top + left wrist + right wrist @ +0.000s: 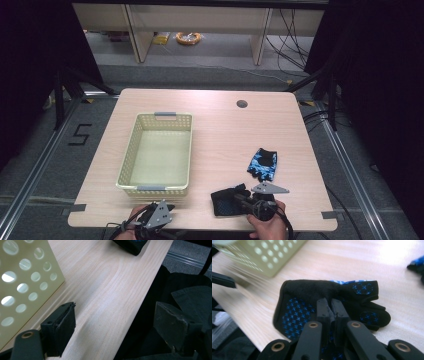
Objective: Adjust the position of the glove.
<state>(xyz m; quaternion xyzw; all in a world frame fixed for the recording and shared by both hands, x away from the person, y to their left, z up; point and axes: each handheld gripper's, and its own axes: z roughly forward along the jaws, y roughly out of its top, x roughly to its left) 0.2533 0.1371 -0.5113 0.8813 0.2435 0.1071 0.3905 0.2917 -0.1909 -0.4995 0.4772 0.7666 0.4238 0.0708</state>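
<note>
A black glove (225, 200) (297, 312) with blue grip dots lies palm up near the table's front edge. My right gripper (241, 198) (331, 307) is shut, its tips down over the glove's middle. I see no fabric between the pads. A second glove (262, 164) (417, 263), blue and black, lies flat a little further back and to the right. My left gripper (166, 206) (116, 312) stands open at the front edge beside the basket (131, 150) (25, 277), with nothing between its jaws.
The cream perforated basket has grey handles and stands left of centre on the light wooden table (220, 130). A round cable hole (242, 104) sits at the back right. Dark clothing (187, 285) lies beyond the table's front edge.
</note>
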